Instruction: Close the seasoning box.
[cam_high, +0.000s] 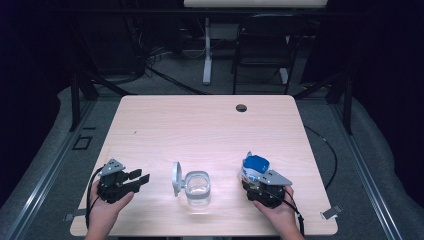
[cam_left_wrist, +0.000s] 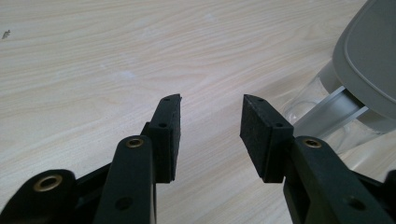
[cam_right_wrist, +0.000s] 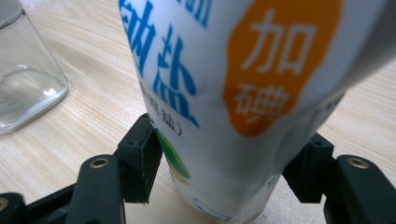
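We held the left gripper (cam_high: 139, 178) low over the table (cam_high: 210, 125) with its jaws spread and nothing between them — the open jar (cam_high: 197, 188) stood just beyond its tips, toward the right gripper (cam_high: 252, 175), grey lid (cam_high: 176, 178) flipped up on the near side. In the left gripper view the lid (cam_left_wrist: 369, 51) sat past the right-hand jaw. Our right gripper pinched a salt bag (cam_right_wrist: 243, 88) at its base — white, with blue characters and an orange patch — upright, the jar (cam_right_wrist: 25, 84) off to its left.
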